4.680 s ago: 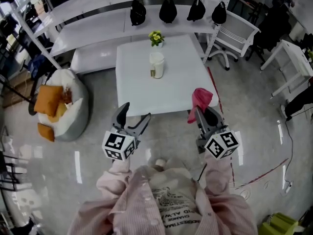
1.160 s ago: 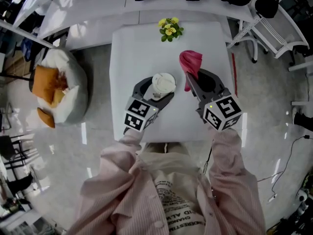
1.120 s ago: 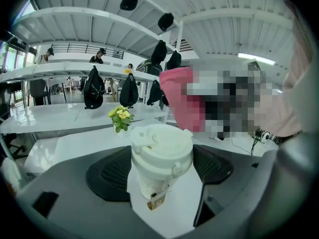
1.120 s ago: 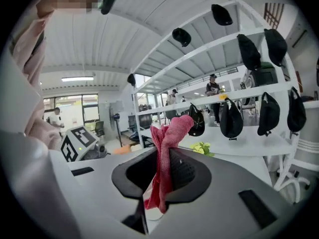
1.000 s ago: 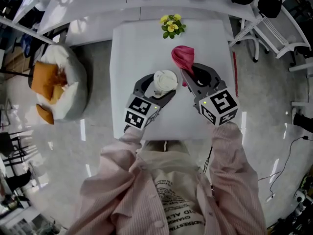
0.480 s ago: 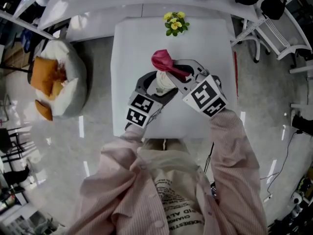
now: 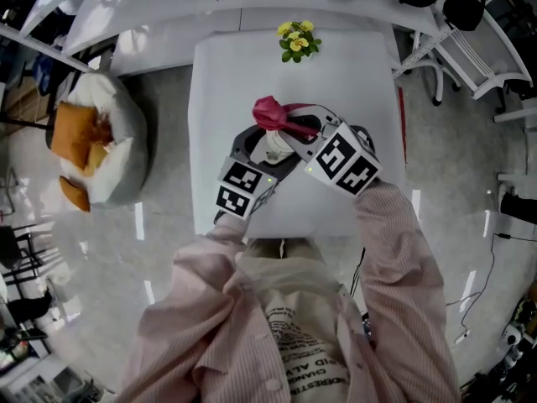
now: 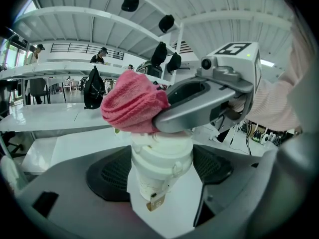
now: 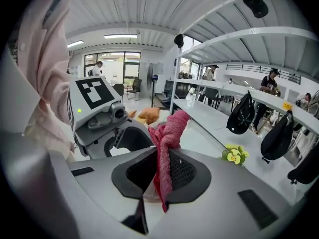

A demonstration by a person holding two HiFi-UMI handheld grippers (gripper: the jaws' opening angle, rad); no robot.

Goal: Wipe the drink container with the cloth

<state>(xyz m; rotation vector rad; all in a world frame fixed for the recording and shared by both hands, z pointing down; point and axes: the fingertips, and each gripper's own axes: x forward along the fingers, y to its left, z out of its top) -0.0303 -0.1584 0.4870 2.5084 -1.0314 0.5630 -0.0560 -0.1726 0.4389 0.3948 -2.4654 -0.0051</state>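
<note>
1. Since half a second ago, right gripper (image 7: 284,126) has swung further left and carried cloth (image 7: 268,112) over the top of container (image 7: 275,147). Left gripper (image 8: 160,176) has not shifted.
2. Right jaws: clamped tight on a fold of cloth. The fabric bunches beyond the tips and hangs a short tail below them.
3. Left jaws: moderately apart, with one pad (image 8: 107,173) on each side of container. Both appear to touch its wall. Container stands upright between them on table (image 7: 336,74).
4. Cloth bunch rests on lid (image 8: 162,143), above the left jaws. The lower right jaw lies just over the lid rim.
5. Step in hand, as judged: wiping the lid. To do it well:
   - keep the left grip firm and low so container cannot tip;
   - press the cloth down lightly, sweep it round the lid, then work down the wall;
   - hold the bare grey jaw clear so that only fabric rubs.
6. Materials:
   - Cloth is pink-red with a coarse looped weave, soft and bulky.
   - Container is off-white and looks like smooth, light plastic. Its stepped round lid is wider than the tapering body.
   - A small tan tag (image 8: 156,203) sits near its foot.
   - Pads are black and mesh-textured, and probably grippy.
</note>
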